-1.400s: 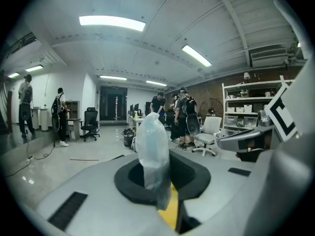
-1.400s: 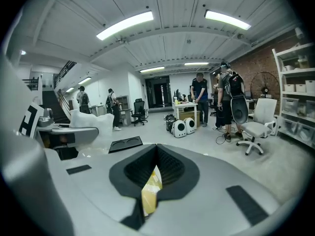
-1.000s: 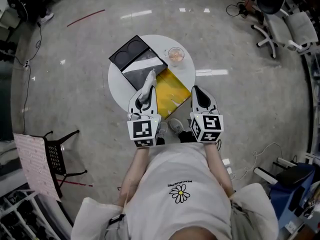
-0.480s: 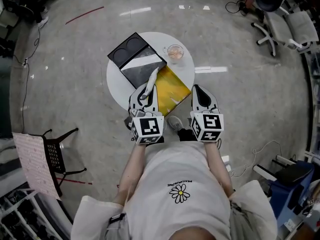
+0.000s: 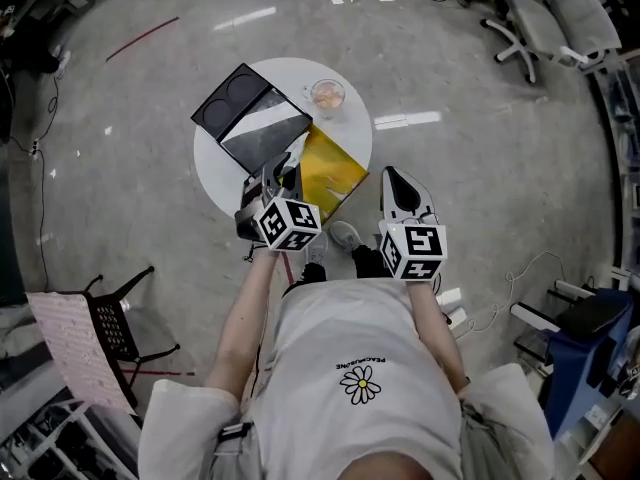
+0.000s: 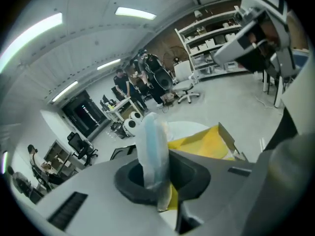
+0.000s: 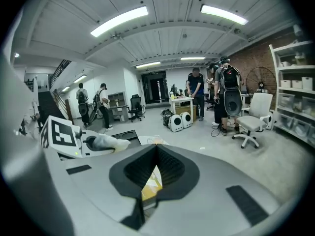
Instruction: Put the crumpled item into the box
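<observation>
The left gripper (image 5: 281, 176) has swung left and tilted over the table (image 5: 214, 182), its jaws pinched nearly shut on the crumpled item (image 6: 151, 146) by the yellow box (image 5: 337, 164); dropping it in remains. The right gripper (image 5: 397, 182) hangs closed, empty

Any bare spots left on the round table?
Bare: the near-left rim of the table beside the box, and the right rim past the cup and yellow bag. Crowded: the middle, where box, bag and cup sit close.

Polished grey floor (image 5: 120, 98), white office chair (image 7: 253, 113), ceiling strip lights (image 7: 119, 21)
</observation>
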Demonstrator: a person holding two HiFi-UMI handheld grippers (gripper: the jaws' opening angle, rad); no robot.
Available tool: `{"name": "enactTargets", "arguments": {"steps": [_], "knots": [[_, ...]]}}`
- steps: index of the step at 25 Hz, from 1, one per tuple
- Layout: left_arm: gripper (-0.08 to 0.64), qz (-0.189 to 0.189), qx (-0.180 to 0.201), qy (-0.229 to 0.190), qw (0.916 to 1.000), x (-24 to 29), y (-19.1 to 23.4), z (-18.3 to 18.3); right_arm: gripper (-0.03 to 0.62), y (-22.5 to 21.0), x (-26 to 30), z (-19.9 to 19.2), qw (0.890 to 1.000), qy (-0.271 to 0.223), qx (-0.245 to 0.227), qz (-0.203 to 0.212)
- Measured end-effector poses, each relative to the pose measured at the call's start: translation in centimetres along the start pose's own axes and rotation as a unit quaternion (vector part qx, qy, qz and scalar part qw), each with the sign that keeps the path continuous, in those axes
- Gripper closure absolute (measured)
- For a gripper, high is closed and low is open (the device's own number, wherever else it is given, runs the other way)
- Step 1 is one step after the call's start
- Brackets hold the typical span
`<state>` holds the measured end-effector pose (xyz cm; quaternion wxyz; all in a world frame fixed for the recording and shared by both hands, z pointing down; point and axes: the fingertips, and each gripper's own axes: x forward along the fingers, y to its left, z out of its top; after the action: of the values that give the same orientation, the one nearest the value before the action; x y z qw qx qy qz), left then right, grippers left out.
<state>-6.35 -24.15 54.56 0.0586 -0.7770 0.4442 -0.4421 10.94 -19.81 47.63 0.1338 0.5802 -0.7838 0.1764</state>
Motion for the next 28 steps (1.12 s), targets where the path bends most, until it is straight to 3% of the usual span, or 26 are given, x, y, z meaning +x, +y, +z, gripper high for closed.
{"name": "enactTargets", "arguments": {"steps": [5, 10, 20, 28], "knots": [[0.520, -0.059, 0.059, 0.064, 0.9945, 3.4, -3.2, -2.6, 0.589, -1.3, -0.9, -0.6, 1.000, 0.004, 0.010, -0.023], [0.518, -0.104, 0.079, 0.110, 0.9852, 5.7, -5.7, -4.3, 0.589, -2.2, -2.3, -1.9, 0.999, 0.017, 0.019, -0.045], [0.490, -0.143, 0.071, 0.132, 0.9784, 8.2, -8.0, -4.5, 0.589, -3.6, -3.6, -3.7, 0.996, 0.031, 0.036, -0.071], [0.359, -0.198, 0.026, 0.136, 0.9703, 7.8, -9.9, -3.6, 0.589, -3.7, -4.1, -4.0, 0.996, 0.030, 0.047, -0.074]]}}
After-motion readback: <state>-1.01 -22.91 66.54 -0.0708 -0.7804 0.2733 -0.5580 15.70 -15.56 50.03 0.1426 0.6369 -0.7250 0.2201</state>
